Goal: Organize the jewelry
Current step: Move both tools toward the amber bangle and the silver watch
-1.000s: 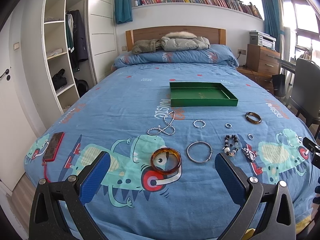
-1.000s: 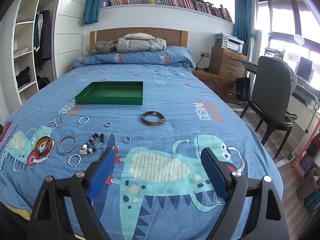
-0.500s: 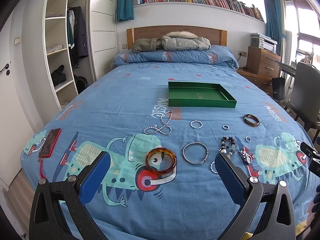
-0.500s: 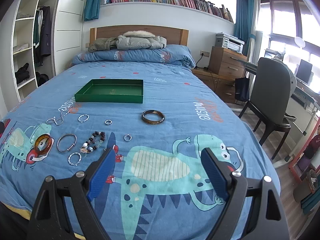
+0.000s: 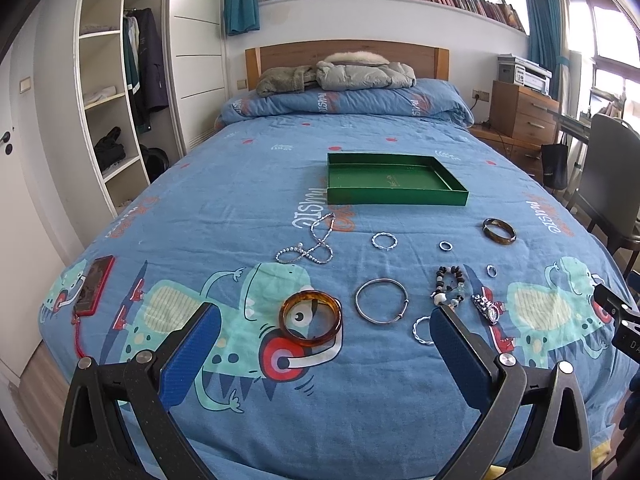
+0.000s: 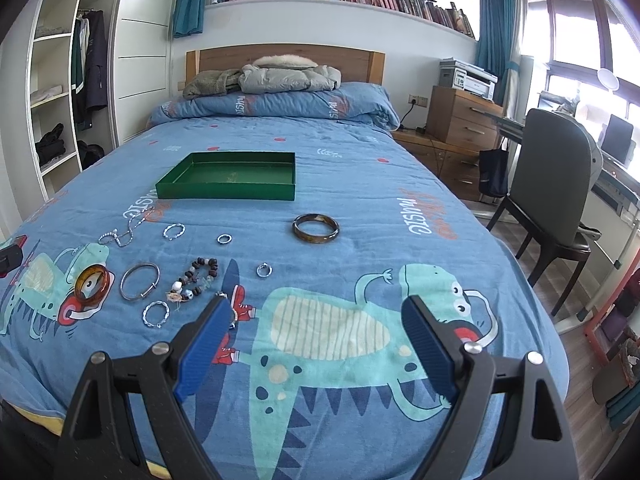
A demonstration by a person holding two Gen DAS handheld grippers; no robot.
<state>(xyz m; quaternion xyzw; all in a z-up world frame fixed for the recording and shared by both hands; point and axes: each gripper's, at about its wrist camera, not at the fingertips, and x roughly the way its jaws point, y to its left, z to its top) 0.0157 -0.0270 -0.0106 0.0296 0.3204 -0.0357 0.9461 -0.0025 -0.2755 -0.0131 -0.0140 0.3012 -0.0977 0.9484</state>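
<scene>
Step in hand: nothing is picked up yet; judging by the layout, the first piece has to be chosen and approached, then carried to the green tray [image 5: 396, 190].
Left claw [image 5: 325, 322]: fingers spread wide and empty, hovering over the near end of the bed [image 5: 224, 208], with the amber bangle [image 5: 311, 318] lying between them in its view.
Right claw [image 6: 316, 318]: also spread wide and empty, over bare quilt; the jewelry lies to its left.
Jewelry: scattered flat on the quilt, all outside the tray: silver bangle [image 5: 382, 300] just beside the amber one, bead bracelet [image 5: 450, 286], pearl chain [image 5: 310, 246], twisted silver ring [image 5: 384, 241], dark bangle [image 6: 316, 229] well apart on the right side.
Tray: empty as far as I can tell, further up the bed, past all the pieces.
Best first pick: the amber bangle, being thick-walled and already lined up with the left claw.
Grip advice: come down with one finger inside the hoop and one outside, and pinch the wall rather than span the whole ring.
Risk: the soft quilt gives way and may bunch into the pinch; thin rings will likely be harder.
Small sparkly piece [image 5: 489, 309]: partly hidden by the finger, possibly a watch.
</scene>
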